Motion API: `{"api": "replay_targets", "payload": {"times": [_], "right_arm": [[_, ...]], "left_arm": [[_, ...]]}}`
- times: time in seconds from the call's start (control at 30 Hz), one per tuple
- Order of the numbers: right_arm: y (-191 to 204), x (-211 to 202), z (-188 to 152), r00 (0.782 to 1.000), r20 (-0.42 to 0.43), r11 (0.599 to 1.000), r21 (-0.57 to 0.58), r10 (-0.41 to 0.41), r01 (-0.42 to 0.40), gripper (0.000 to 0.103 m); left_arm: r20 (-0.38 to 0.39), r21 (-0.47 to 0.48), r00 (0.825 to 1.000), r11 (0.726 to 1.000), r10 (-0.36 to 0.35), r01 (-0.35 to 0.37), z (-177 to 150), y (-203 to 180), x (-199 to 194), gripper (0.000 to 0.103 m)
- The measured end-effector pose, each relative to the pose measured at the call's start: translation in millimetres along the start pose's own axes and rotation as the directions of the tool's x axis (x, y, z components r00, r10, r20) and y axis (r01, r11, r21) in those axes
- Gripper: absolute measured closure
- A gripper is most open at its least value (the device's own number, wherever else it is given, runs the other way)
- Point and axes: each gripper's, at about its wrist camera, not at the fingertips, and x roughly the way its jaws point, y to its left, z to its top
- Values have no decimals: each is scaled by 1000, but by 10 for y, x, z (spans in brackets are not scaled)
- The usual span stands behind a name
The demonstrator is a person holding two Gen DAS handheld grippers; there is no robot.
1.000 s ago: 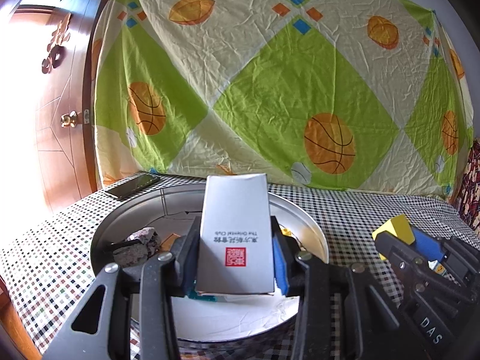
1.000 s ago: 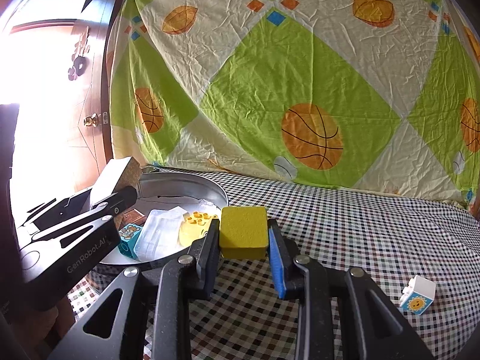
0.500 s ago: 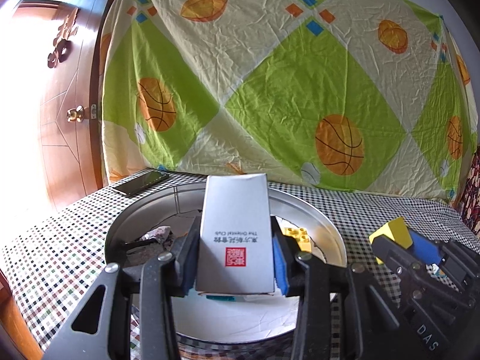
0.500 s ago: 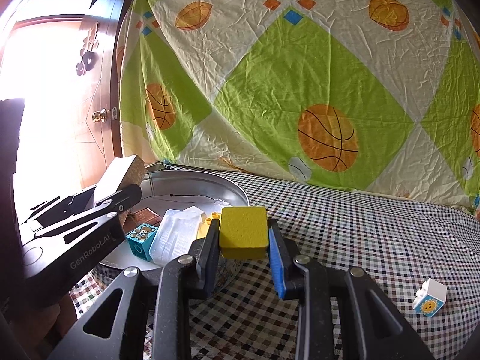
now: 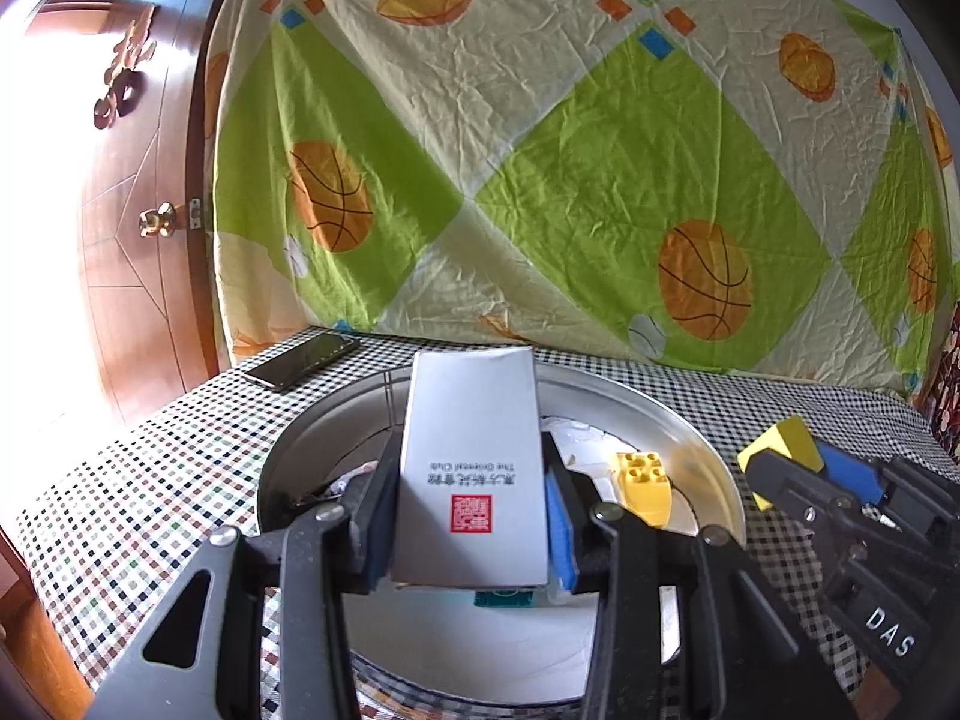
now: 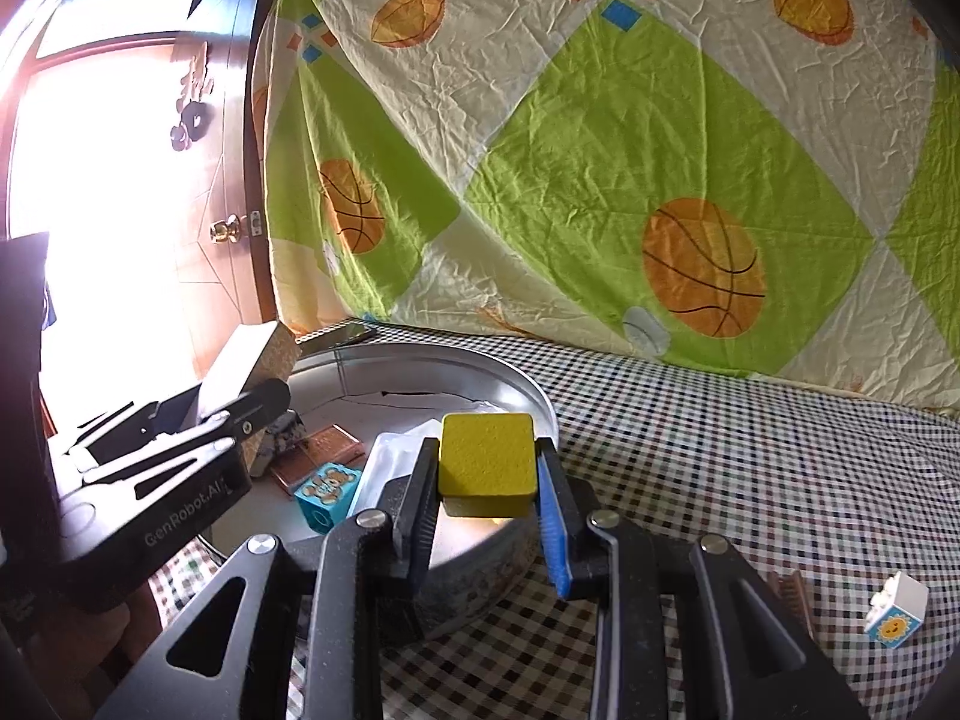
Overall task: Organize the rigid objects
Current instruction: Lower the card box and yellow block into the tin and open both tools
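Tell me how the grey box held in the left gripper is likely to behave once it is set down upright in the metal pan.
The grey box looks tall and narrow, so standing on end it would probably tip easily. Its flat faces show no denting between the left gripper pads, suggesting stiff card. The metal pan already holds a yellow brick, so it may get nudged over.

You have a round pan [image 5: 708,468] of dull brushed metal with a soft sheen, sitting on a checked woven tablecloth [image 5: 150,480], and behind it hangs a creased, matt cotton-looking sheet [image 5: 540,180]. Your left gripper [image 5: 474,516] of matt black plastic clamps a smooth silver-grey card box [image 5: 474,468] with a satin finish, while your right gripper [image 6: 487,480] clamps a yellow block [image 6: 486,462] with a fine grainy, matt face (foam or painted wood, hard to tell). The door [image 5: 138,276] is varnished wood, and the yellow brick [image 5: 645,480] is glossy plastic.
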Motion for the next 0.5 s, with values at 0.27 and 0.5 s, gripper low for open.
{"api": "replay_targets", "payload": {"times": [0.27, 0.5], "right_arm": [[85, 531, 152, 991, -124, 999, 4, 51, -51, 71], [90, 851, 103, 978, -194, 997, 32, 71, -66, 71]], "left_arm": [[-121, 14, 993, 1000, 4, -2, 90, 192, 317, 63], [-162, 61, 986, 998, 38, -28, 100, 225, 470, 62]]}}
